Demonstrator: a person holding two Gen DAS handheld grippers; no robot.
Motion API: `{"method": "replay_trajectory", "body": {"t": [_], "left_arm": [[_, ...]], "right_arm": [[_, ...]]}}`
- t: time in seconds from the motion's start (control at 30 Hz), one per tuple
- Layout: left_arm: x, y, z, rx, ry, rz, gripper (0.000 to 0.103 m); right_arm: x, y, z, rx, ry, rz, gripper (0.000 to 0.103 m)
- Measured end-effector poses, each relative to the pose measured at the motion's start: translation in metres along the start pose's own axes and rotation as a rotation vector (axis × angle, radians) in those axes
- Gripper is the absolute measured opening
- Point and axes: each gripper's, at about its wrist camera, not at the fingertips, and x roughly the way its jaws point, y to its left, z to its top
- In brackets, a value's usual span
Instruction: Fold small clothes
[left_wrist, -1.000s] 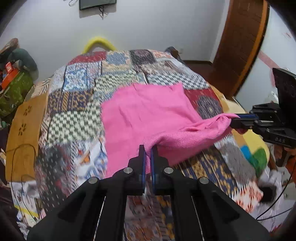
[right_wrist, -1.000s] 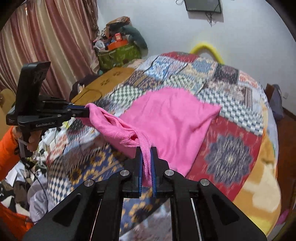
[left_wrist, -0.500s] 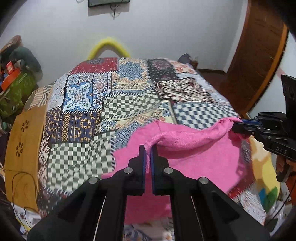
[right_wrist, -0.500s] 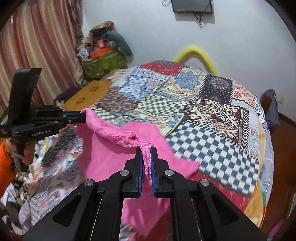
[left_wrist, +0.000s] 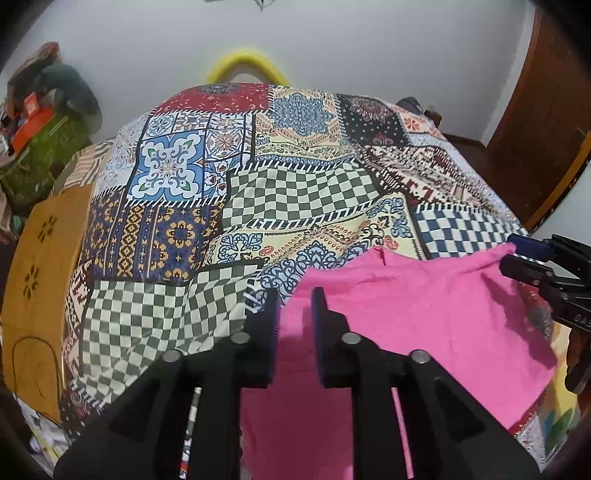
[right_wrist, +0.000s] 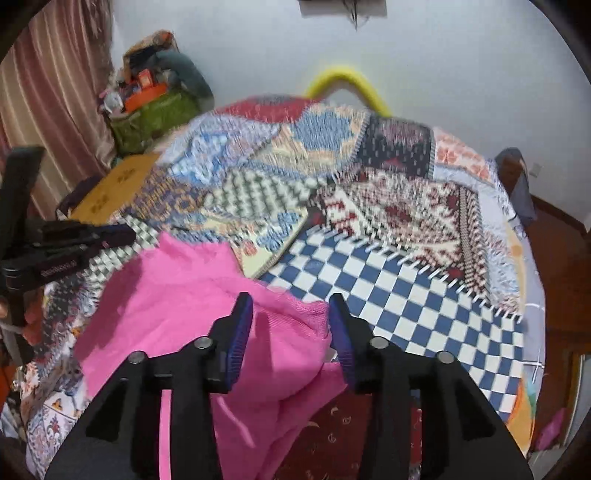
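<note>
On the near edge of the patchwork bedspread (left_wrist: 303, 192) lies the pink garment (left_wrist: 424, 314).
Both grippers, left (left_wrist: 294, 306) and right (right_wrist: 290, 314), stand parted over it; only the right view shows curtains (right_wrist: 48, 110).

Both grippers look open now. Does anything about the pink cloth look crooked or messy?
Yes. The pink cloth is folded over on the quilt, but its top layer is humped and rumpled near the right gripper, so the edges do not look lined up. The left gripper is open above it.
</note>
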Motion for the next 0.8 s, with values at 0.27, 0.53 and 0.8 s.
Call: {"method": "replay_trajectory", "body": {"t": [0.27,0.53,0.8], "left_arm": [[-0.032,-0.032,-0.031,0.066,-0.030,-0.077,0.055],[-0.001,-0.049,-0.053,0.123,0.033,0.006,0.067],[0.005,0.009,-0.057,0.030,0.046,0.122,0.068]], "right_arm": [[-0.040,0.045,-0.019,-0.067,-0.021,0.113,0.043],[0.004,0.046,-0.052,-0.015,0.100,0.119,0.049],[-0.019,0.029,-0.067,0.008,0.071,0.091,0.049]]}}
